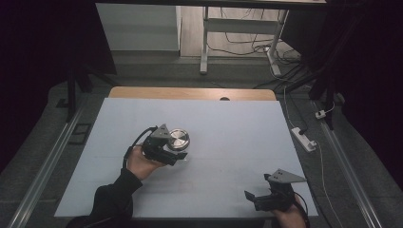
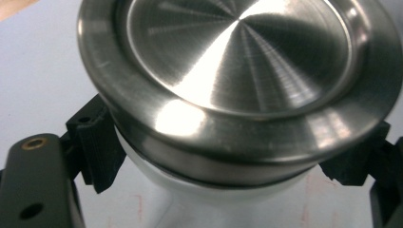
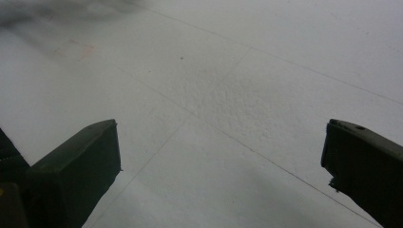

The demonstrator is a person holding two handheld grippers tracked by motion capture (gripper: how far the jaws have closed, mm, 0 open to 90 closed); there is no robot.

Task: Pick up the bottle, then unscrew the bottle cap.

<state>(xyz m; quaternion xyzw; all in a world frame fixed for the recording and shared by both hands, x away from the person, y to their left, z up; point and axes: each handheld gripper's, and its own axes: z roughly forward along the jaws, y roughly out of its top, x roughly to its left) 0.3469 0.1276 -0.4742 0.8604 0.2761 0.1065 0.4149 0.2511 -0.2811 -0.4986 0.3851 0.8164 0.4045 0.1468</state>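
Nearest, at right: right claw (image 1: 259, 197) spread wide, idle low over the white table (image 1: 228, 142). Left of centre: left claw (image 1: 177, 153) pinching a round brushed-steel lidded container (image 1: 179, 138) on its white body, tilted. Probably the lifting step; next, needs a steady carry and firm grip to avoid slipping.

A silver, radially brushed metal lid (image 2: 237, 71) above a pale grey-white table (image 1: 228, 123); black left hand-held gripper (image 1: 177, 153).
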